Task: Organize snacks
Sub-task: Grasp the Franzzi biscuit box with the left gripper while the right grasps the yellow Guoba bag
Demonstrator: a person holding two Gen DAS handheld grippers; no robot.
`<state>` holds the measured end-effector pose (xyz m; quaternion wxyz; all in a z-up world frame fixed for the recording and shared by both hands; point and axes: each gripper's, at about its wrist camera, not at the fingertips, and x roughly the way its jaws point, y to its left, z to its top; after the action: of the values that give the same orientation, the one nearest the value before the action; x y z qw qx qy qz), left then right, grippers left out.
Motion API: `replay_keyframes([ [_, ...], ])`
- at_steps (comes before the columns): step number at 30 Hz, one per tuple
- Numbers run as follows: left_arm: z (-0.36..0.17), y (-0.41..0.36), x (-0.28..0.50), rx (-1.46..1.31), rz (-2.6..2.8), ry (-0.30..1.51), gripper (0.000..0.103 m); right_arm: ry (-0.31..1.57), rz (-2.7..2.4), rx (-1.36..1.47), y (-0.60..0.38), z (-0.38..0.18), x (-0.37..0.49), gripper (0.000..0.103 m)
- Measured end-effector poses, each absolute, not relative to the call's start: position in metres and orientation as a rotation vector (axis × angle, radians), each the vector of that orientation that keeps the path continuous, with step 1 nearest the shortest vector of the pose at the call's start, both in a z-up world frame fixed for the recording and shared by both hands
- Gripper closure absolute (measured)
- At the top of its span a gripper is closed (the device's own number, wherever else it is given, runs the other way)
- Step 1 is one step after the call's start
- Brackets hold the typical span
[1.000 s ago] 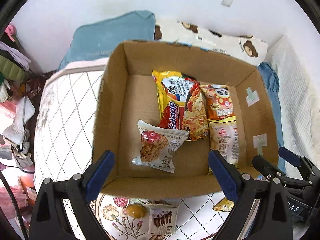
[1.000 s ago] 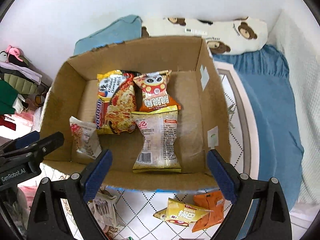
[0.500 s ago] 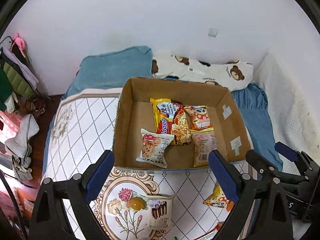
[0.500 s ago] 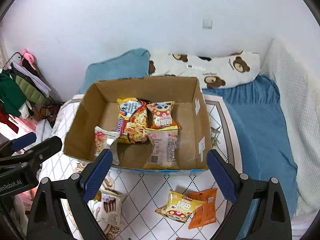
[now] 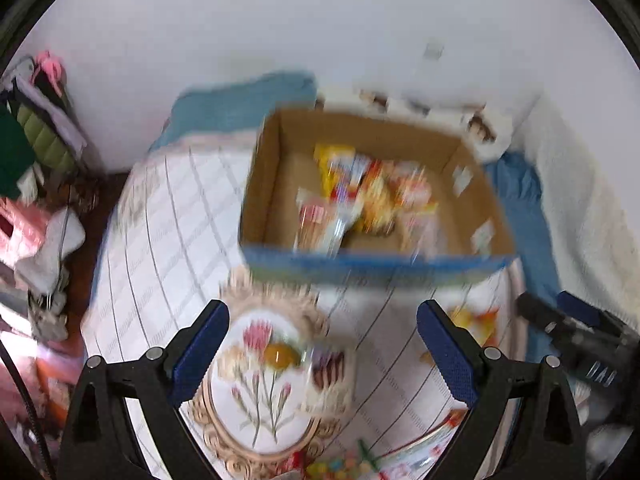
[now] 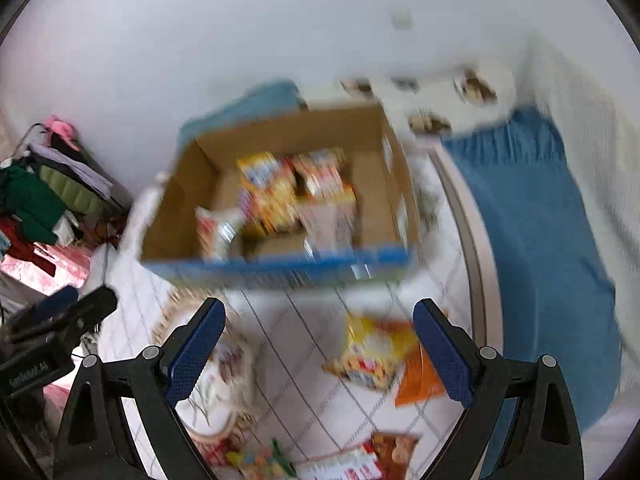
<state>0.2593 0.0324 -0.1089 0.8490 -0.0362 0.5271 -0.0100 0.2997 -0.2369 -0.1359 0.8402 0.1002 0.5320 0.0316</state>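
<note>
Brown cardboard box point(image 6: 280, 200) sat on the quilted white bed point(image 6: 304, 320), several snack packs inside. Left gripper point(image 5: 320, 344) and right gripper point(image 6: 318, 340) both had jaws wide, empty. Step judged: between picks. Next likely needs reaching the yellow snack packet point(image 6: 372, 354) lying loose near the box.

You are looking at a matt brown cardboard box point(image 6: 374, 184) with a blue printed near edge, sitting on a quilted cloth bedspread point(image 6: 304, 336). The snack packets point(image 6: 316, 196) inside are showing as glossy plastic film, as is the yellow packet point(image 6: 372, 354) lying near on the cloth. Your right gripper point(image 6: 318, 354) is showing matt black plastic arms, metal screws and blue textured pads point(image 6: 440, 356). The left gripper point(image 5: 322, 354) is looking the same. On the right, a blue cloth sheet point(image 6: 532, 240) is lying soft and creased.
</note>
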Motion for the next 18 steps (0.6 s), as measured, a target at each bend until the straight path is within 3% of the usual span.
replay_keyframes([
  [9,-0.263,0.024,0.261,-0.107,-0.017,1.493,0.007,1.338,-0.100,0.419,-0.274,-0.263,0.289,0.006],
  [15,-0.305,0.007,0.269,-0.113,-0.022,1.562,0.008,1.356,-0.137,0.346,-0.260,-0.298,0.302,0.036],
  [17,-0.311,0.003,0.271,-0.101,-0.016,1.560,0.025,1.351,-0.115,0.285,-0.252,-0.301,0.306,0.048],
  [18,-0.314,0.002,0.271,-0.100,-0.020,1.561,0.043,1.355,-0.095,0.264,-0.249,-0.302,0.307,0.050],
])
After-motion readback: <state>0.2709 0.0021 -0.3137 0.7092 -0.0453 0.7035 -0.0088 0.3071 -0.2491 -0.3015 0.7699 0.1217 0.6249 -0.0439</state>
